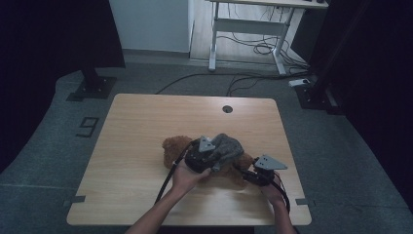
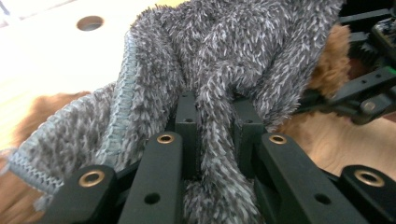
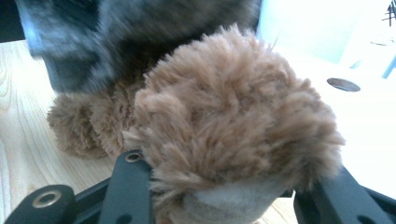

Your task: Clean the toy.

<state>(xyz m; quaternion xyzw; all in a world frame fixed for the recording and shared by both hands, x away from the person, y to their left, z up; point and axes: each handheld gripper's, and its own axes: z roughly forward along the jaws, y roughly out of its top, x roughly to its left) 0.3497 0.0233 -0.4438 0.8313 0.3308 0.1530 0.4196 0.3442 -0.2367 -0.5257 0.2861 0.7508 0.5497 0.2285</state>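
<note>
A brown plush bear lies in the middle of the wooden table. A grey fuzzy cloth is draped over its right half. My left gripper is shut on a fold of that cloth, which runs down between the jaws of the left gripper. Brown fur of the bear shows behind the cloth. My right gripper sits at the bear's right end. In its own view the right gripper is shut on the bear's foot, beige sole toward the camera. The cloth is a blur behind it.
A round cable hole sits near the table's far edge. Beyond the table stand a white desk frame with loose cables on the floor, and a black stand base at the far left. The table's left half is bare wood.
</note>
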